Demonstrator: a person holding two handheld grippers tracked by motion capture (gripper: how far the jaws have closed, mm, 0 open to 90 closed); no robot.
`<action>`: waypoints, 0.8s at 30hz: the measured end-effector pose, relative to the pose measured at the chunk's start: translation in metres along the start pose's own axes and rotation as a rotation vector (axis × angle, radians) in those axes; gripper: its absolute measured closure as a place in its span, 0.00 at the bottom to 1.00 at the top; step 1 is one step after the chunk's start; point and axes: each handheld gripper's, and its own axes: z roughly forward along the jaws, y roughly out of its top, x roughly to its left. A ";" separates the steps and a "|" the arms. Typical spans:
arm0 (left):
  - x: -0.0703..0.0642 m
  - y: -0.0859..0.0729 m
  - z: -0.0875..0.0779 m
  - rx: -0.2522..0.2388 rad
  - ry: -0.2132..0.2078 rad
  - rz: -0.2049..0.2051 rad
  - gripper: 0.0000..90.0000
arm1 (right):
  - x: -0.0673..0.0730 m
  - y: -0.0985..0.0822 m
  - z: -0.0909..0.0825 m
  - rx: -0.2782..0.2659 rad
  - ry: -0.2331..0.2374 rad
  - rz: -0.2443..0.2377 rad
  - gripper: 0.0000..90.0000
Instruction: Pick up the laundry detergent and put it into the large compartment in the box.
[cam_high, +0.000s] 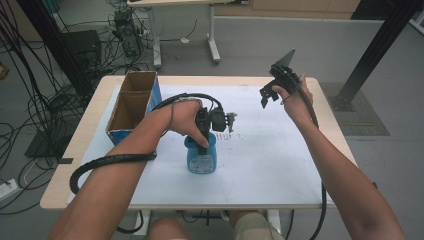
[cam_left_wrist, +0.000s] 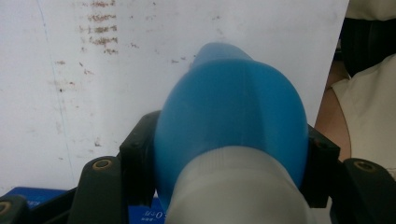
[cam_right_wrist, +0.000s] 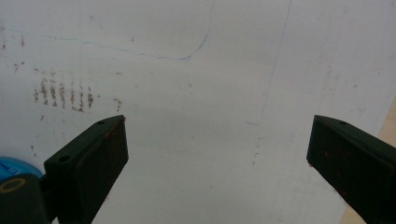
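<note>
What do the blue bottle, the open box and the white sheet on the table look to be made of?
Blue bottle: likely plastic, with a smooth, evenly coloured, faintly glossy body; its pale ridged cap looks like plastic too.
Open box: cardboard, with a matte brown inside and printed blue outside.
White sheet: probably paper or thin matte board, flat, bearing brown smudges and pen lines.
</note>
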 end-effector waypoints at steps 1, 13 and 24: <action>0.000 0.001 0.000 0.006 -0.002 0.001 0.42 | 0.000 0.000 0.000 0.001 -0.001 0.001 0.06; 0.001 0.002 0.000 0.009 -0.002 -0.001 0.42 | -0.001 0.000 0.000 0.002 -0.002 -0.002 0.06; 0.001 0.003 0.000 0.011 -0.002 -0.001 0.42 | -0.001 0.001 0.000 0.004 -0.001 0.000 0.06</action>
